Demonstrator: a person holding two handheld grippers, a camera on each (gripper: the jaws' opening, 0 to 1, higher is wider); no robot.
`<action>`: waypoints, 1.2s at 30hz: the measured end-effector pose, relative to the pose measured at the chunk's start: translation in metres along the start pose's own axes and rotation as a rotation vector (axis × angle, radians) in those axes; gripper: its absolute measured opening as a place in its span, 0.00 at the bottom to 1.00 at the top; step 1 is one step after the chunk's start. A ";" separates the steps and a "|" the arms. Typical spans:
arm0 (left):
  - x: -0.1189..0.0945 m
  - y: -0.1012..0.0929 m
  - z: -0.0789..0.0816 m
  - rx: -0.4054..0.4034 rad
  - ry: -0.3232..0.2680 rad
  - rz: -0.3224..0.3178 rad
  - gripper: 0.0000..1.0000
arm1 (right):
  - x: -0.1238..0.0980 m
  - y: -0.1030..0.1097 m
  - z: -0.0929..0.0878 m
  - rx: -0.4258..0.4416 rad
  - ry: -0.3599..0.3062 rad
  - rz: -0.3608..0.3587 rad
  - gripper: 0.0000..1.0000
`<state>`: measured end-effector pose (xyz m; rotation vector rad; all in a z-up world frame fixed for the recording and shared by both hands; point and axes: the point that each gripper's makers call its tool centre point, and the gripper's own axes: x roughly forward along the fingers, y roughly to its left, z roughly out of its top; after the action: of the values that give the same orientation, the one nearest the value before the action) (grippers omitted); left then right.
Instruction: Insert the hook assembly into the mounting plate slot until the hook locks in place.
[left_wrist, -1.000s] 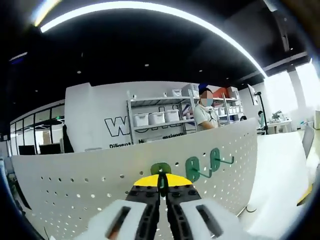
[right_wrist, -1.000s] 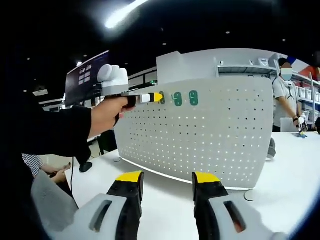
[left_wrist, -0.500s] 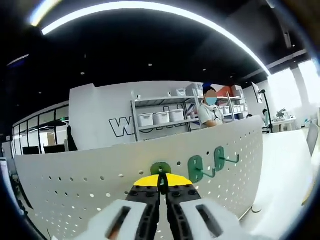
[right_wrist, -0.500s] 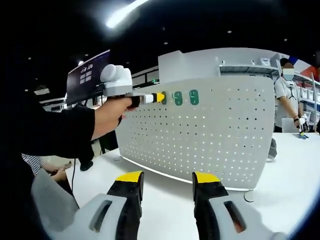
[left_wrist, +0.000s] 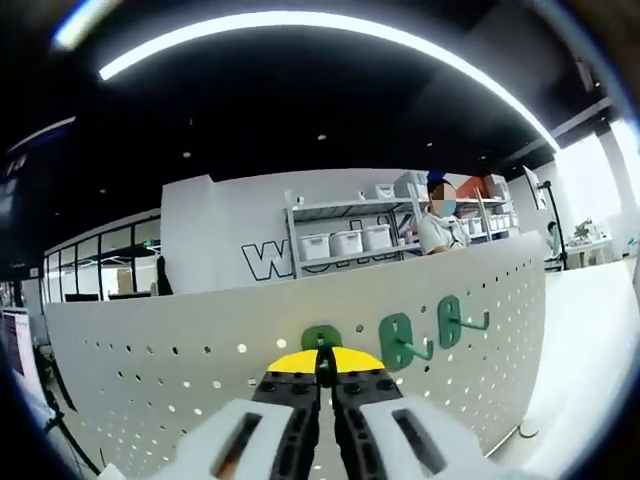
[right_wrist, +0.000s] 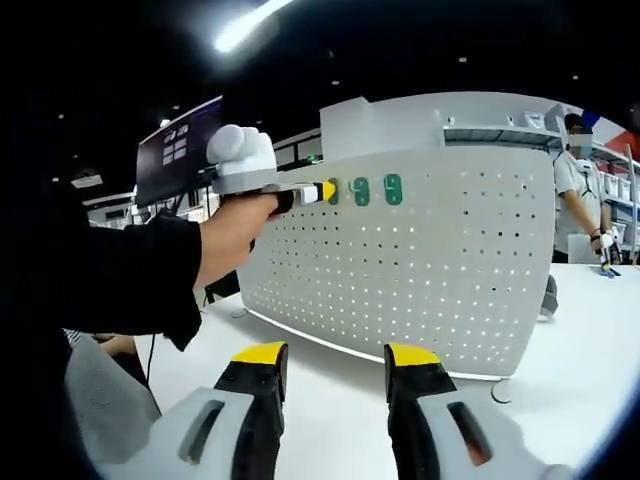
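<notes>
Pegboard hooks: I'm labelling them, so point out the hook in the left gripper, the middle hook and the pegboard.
held hook (left_wrist: 321, 337), left gripper view, on its green plate above the jaw tips.
middle hook (left_wrist: 397, 341), left gripper view, on its green plate.
pegboard (right_wrist: 440, 275), right gripper view, on its perforated face.

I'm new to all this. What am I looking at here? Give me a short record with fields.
Setting: large indoor hall, shelves with bins behind
Board: white pegboard standing upright on a white table
Hooks: three green hooks along the board's top edge; two mounted hooks to the right
Left gripper: jaws shut on third green hook, at the board
Right gripper: jaws open, empty, above the table
Bystander: a person beyond the board
</notes>
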<state>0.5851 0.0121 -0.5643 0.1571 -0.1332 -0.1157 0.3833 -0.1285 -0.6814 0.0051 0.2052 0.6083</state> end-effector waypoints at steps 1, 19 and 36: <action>0.000 -0.001 0.000 -0.003 -0.003 0.007 0.02 | 0.000 -0.001 0.000 0.000 0.001 0.000 0.36; 0.002 0.000 -0.003 0.051 -0.032 0.018 0.04 | 0.002 -0.005 -0.004 0.003 0.014 0.003 0.36; -0.013 -0.006 -0.010 0.016 -0.002 -0.075 0.16 | -0.002 0.003 0.003 -0.021 0.016 -0.009 0.35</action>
<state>0.5727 0.0095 -0.5766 0.1779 -0.1303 -0.1893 0.3809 -0.1271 -0.6778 -0.0209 0.2141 0.6017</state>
